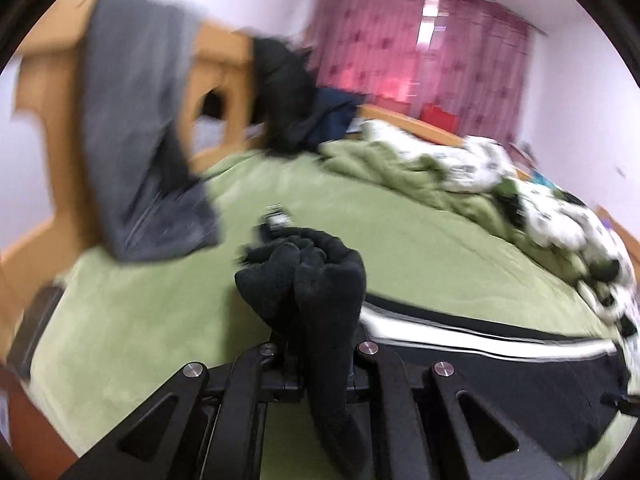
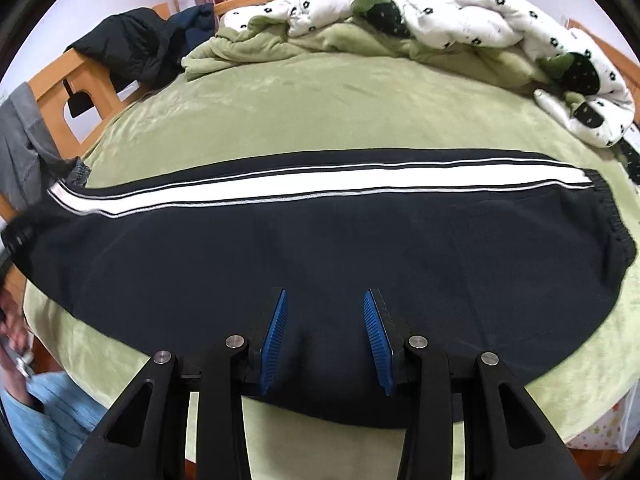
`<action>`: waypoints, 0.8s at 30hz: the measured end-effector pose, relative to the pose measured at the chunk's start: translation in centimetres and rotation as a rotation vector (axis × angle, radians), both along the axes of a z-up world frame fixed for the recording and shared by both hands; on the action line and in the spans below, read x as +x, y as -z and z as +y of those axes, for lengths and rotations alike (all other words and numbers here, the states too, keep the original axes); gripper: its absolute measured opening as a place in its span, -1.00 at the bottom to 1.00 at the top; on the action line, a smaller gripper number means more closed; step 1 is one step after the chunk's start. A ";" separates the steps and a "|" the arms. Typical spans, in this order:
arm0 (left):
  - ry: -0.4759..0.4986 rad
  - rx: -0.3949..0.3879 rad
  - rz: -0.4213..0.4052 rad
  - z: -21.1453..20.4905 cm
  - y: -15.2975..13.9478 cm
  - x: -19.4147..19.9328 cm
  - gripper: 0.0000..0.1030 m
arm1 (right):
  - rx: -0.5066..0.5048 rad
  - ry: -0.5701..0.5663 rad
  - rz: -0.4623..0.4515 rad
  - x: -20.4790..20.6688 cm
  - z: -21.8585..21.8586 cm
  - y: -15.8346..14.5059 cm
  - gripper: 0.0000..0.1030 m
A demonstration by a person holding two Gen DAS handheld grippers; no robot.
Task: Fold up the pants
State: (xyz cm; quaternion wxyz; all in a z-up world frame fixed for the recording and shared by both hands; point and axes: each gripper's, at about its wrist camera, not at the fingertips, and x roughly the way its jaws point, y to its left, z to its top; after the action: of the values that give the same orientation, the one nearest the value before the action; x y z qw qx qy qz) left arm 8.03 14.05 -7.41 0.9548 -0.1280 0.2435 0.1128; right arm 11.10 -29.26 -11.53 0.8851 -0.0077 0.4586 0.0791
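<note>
Dark navy pants (image 2: 280, 248) with a white side stripe (image 2: 248, 186) lie flat across the green bed, waistband at the right. My right gripper (image 2: 325, 300) is open, its blue pads (image 2: 276, 328) just above the pants' near edge, holding nothing. In the blurred left wrist view my left gripper (image 1: 316, 344) is shut on a bunched end of the pants (image 1: 316, 280), lifted above the bed. The rest of the pants (image 1: 500, 364) trails to the right.
A green bedsheet (image 2: 320, 112) covers the bed. A crumpled white and green duvet (image 2: 460, 28) lies at the far side. Grey clothing (image 1: 136, 120) hangs over the wooden bed frame (image 1: 52, 92). A dark jacket (image 2: 124, 48) drapes on the frame. The person's arm (image 2: 16, 336) is at left.
</note>
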 end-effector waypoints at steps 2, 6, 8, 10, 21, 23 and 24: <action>0.076 0.044 -0.005 -3.6 -1.4 0.7 -0.83 | 0.001 0.019 -0.012 -0.6 -1.5 -0.2 -0.22; 0.246 0.118 0.028 -13.2 -2.3 3.2 -0.83 | 0.036 0.059 -0.032 -1.7 -4.4 -0.7 -0.22; 0.298 0.167 0.057 -17.5 -1.8 4.4 -0.83 | 0.048 0.081 -0.041 -2.3 -5.8 -0.8 -0.22; 0.373 0.198 0.091 -22.5 -0.6 5.6 -0.83 | 0.047 0.096 -0.050 -2.8 -6.7 -0.9 -0.22; 0.620 0.206 0.304 -34.4 7.4 3.2 -0.66 | 0.069 0.135 -0.029 -3.2 -10.0 0.1 -0.22; 0.646 0.139 0.293 -32.8 6.6 2.2 -0.36 | 0.063 0.130 -0.025 -3.2 -10.1 0.3 -0.22; 0.653 0.117 0.289 -32.5 6.3 2.1 -0.32 | 0.060 0.126 -0.022 -3.0 -10.2 0.5 -0.22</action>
State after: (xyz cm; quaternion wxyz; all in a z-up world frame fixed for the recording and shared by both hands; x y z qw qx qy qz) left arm 10.15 -18.41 -13.70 0.9018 0.0287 0.3973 -0.1676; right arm 8.06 -39.48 -12.01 0.8932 0.0470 0.4458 0.0367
